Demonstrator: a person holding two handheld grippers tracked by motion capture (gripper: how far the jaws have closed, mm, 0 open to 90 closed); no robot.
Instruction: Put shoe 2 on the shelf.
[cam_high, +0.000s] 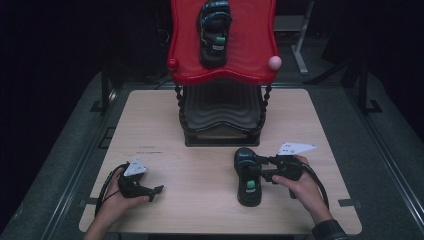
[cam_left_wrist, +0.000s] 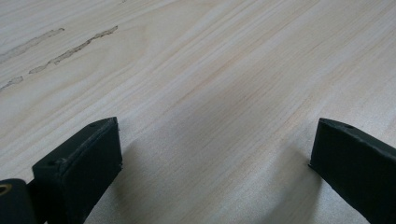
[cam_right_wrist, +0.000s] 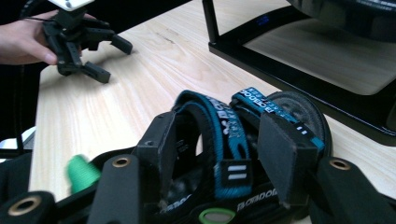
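Black sandal with teal straps: lies near the front right corner of the light wooden table, its straps between the half-open jaws of the right gripper (pads apparently not pressing). Step in hand, likely: gripping it for the red two-tier rack, where its mate lies; next, close on the straps. Left gripper: wide open, empty, near the front left corner.

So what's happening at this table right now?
A person holds a hand-held gripper in each hand at a wooden table. The right hand-held gripper has its jaws on either side of the teal straps of a black sandal lying on the table; whether they press on the straps is unclear. A matching sandal already sits on the red top shelf of a small rack at the far edge. The left hand-held gripper rests open, with nothing between its jaws.
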